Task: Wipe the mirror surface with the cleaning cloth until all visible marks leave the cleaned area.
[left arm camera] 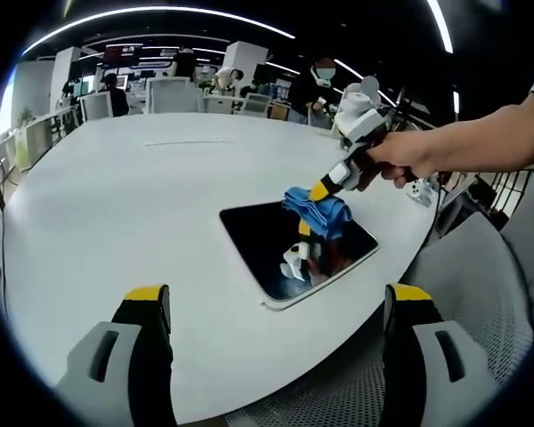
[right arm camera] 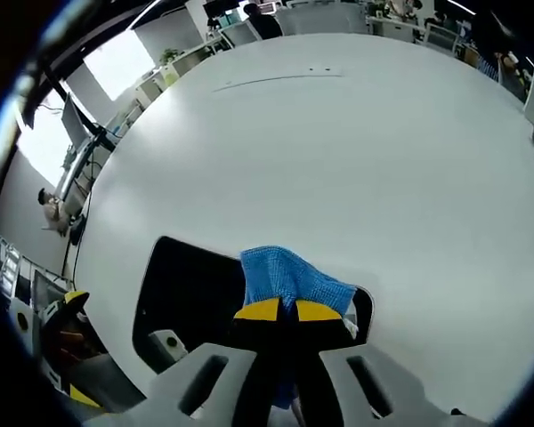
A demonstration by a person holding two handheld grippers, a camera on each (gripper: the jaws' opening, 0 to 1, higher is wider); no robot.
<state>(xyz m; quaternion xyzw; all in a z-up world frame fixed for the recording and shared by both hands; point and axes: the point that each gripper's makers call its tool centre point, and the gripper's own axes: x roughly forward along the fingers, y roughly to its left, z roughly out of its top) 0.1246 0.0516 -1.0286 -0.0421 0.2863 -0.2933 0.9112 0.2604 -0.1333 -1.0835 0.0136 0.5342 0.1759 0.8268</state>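
Note:
A dark rectangular mirror (left arm camera: pixel 267 238) lies flat on the white table (left arm camera: pixel 125 187), near its rounded edge. The blue cleaning cloth (left arm camera: pixel 318 207) rests bunched on the mirror's far right part. My right gripper (left arm camera: pixel 323 189), held by a person's hand, is shut on the cloth and presses it onto the glass. In the right gripper view the cloth (right arm camera: pixel 285 277) spreads out past the shut yellow-tipped jaws of my right gripper (right arm camera: pixel 290 310), over the mirror (right arm camera: pixel 182 289). My left gripper (left arm camera: pixel 280 298) stands open in front of the mirror, apart from it, with nothing between its jaws.
A mesh chair (left arm camera: pixel 463 294) stands at the table's right edge. Beyond the table are desks, chairs and seated people (left arm camera: pixel 316 84). The white table (right arm camera: pixel 338 142) stretches wide and bare past the mirror.

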